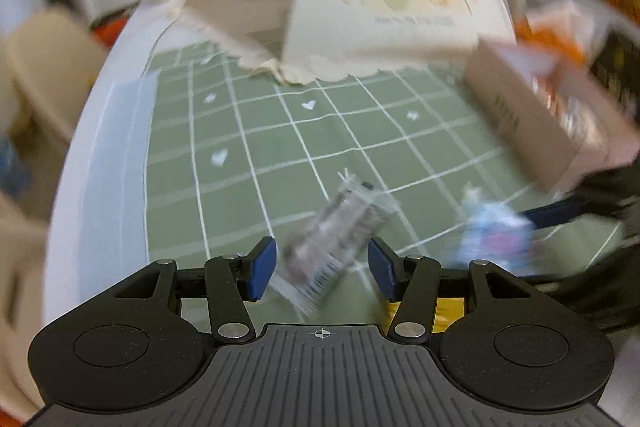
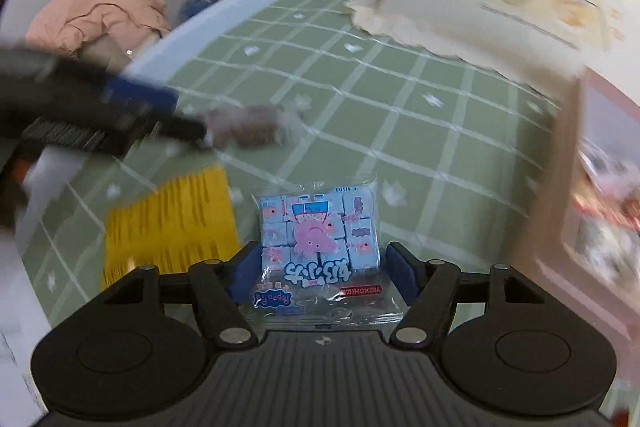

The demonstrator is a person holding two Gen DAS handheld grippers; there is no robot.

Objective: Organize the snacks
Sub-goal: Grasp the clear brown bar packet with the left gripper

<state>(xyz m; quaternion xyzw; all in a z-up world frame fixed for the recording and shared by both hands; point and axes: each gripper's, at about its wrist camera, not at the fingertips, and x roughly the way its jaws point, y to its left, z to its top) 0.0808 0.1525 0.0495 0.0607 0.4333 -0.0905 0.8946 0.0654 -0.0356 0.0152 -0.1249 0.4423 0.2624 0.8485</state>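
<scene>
Snack packs first: I see the blue Peppa Pig candy bag [image 2: 318,247] lying on the green checked tablecloth [image 2: 400,115] between my right gripper's [image 2: 320,277] parted pads. Left gripper [image 1: 322,269], angled down, straddles a blurred silver snack packet [image 1: 336,239], pads apart. Yellow packet [image 2: 168,223] just beside; cardboard box [image 1: 532,131] farther right.

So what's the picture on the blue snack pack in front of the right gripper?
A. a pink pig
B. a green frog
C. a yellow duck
A: the blue snack pack between the right gripper's fingers shows a pink cartoon pig.
</scene>
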